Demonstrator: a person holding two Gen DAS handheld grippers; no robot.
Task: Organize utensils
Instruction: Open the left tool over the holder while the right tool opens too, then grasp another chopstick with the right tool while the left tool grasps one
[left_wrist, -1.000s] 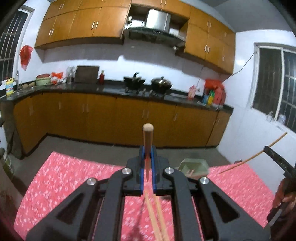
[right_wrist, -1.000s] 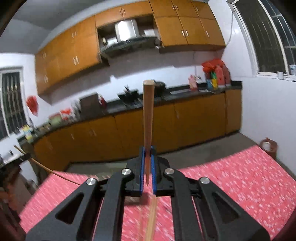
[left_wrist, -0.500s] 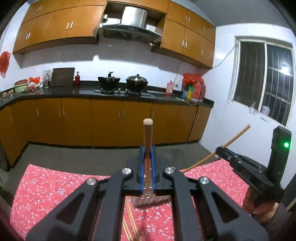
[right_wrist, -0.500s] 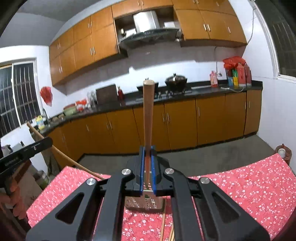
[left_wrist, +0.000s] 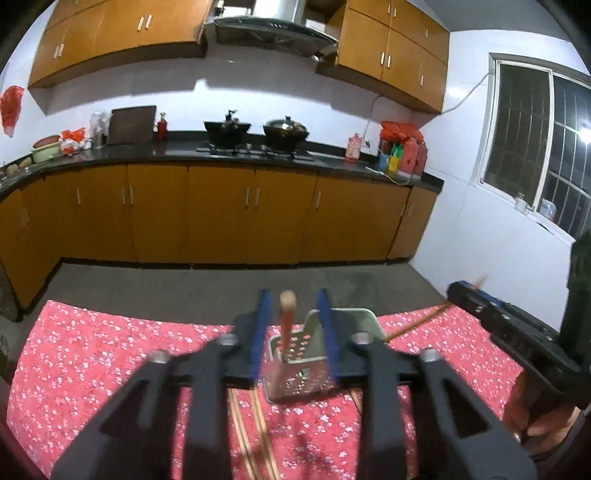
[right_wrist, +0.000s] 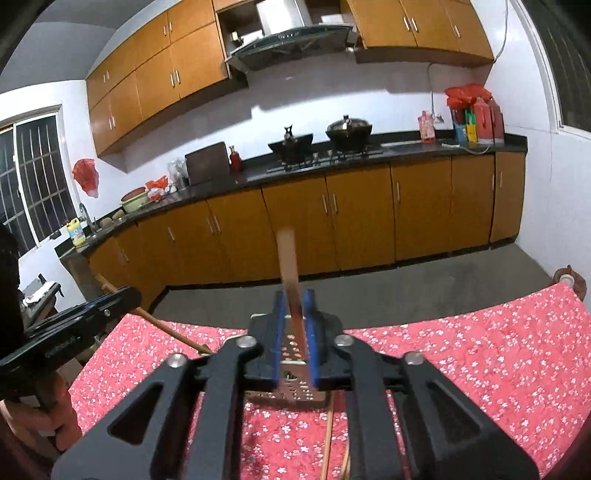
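Note:
A perforated metal utensil holder (left_wrist: 297, 373) stands on the red floral tablecloth (left_wrist: 92, 362). My left gripper (left_wrist: 293, 332) is open just above it; a wooden chopstick (left_wrist: 286, 317) drops free between its jaws into the holder. My right gripper (right_wrist: 293, 332) is opening, jaws slightly apart around a blurred wooden chopstick (right_wrist: 290, 273) that stands over the holder (right_wrist: 291, 391). Each gripper shows at the edge of the other's view, the right one in the left wrist view (left_wrist: 513, 332) and the left one in the right wrist view (right_wrist: 74, 328).
More chopsticks lie on the cloth near the holder (left_wrist: 255, 435) and under my right gripper (right_wrist: 328, 443). A pale green container (left_wrist: 364, 319) sits behind the holder. Kitchen cabinets (left_wrist: 221, 214) and bare floor lie beyond the table's far edge.
Both grippers lowered and tilted toward the holder. The left jaws opened wide and released their chopstick; the right jaws have begun to part and their chopstick is slipping down.

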